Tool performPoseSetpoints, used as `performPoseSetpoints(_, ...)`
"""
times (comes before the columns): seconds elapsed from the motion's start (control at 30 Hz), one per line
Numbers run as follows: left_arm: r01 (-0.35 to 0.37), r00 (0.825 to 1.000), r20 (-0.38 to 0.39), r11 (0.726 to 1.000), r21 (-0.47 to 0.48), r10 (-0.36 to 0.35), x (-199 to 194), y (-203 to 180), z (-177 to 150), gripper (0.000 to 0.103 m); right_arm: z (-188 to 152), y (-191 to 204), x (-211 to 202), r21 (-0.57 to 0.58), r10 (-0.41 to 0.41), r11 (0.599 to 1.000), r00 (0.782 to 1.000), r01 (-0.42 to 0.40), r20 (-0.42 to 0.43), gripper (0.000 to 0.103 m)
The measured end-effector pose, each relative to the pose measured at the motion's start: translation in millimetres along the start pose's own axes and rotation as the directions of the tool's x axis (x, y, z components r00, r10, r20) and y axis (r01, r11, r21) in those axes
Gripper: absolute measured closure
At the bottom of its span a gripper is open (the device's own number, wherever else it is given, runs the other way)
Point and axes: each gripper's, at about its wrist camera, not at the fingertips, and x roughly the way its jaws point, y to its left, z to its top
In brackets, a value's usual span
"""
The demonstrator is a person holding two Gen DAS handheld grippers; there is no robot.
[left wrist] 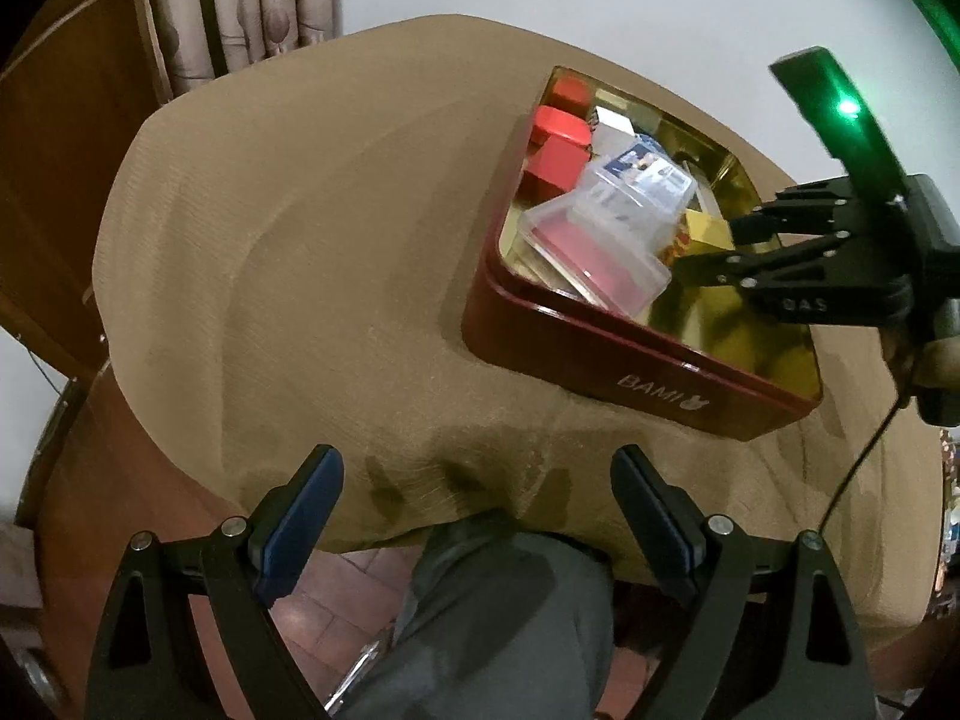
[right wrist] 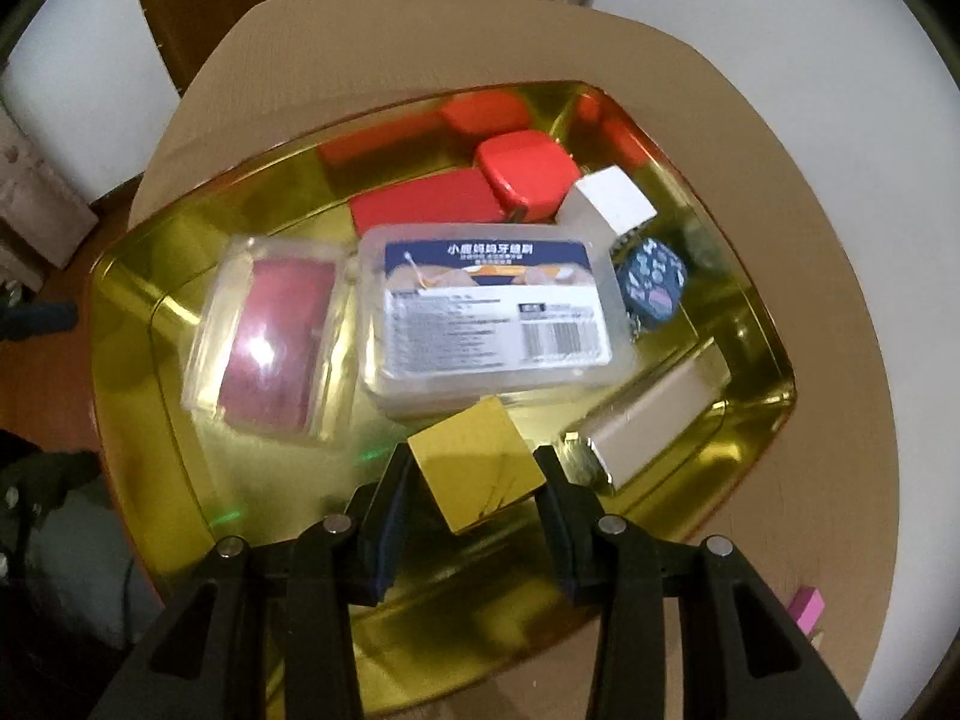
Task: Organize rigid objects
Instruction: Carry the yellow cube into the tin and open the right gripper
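A red tin (left wrist: 600, 354) with a gold inside (right wrist: 156, 360) sits on the tan table. My right gripper (right wrist: 474, 480) is shut on a small yellow box (right wrist: 474, 468) and holds it over the tin's near part; it also shows in the left wrist view (left wrist: 714, 252), with the yellow box (left wrist: 708, 231) at its tips. Inside lie red boxes (right wrist: 522, 174), a clear case with a red insert (right wrist: 270, 348), a labelled clear floss box (right wrist: 492, 312), a white cube (right wrist: 612, 204), a dark patterned piece (right wrist: 651, 285) and a beige block (right wrist: 654, 420). My left gripper (left wrist: 474, 516) is open and empty at the table's near edge.
The tan table (left wrist: 300, 276) stretches left of the tin. A pink item (right wrist: 807, 606) lies at the table's right edge. A curtain (left wrist: 240, 6) and wooden furniture (left wrist: 54, 168) stand behind. The person's grey-trousered leg (left wrist: 498, 618) is below the left gripper.
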Motion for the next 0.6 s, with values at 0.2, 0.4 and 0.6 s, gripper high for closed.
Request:
performPoseSetpoints(0.2, -0.001, 1.0, -0.004, 1.0, 0.011, 0.001, 1, -3, 0, 0.015, -1, -17, 2, 0.081, 0.015, 0.997, 1.0, -0.017, 0.024, 0.063)
performPoseSetpoints(0.4, -0.014, 1.0, 0.003, 1.0, 0.025, 0.014, 2, -6, -2, 0.015, -8, -24, -6, 0.125, 0.025, 0.991, 0.996, -0.036, 0.091, 0.062)
performPoseSetpoints(0.6, -0.042, 0.999, 0.014, 0.998, 0.056, 0.041, 3, -12, -2, 0.015, -20, -22, -38, 0.169, -0.014, 0.985, 0.975, -0.024, 0.222, 0.062)
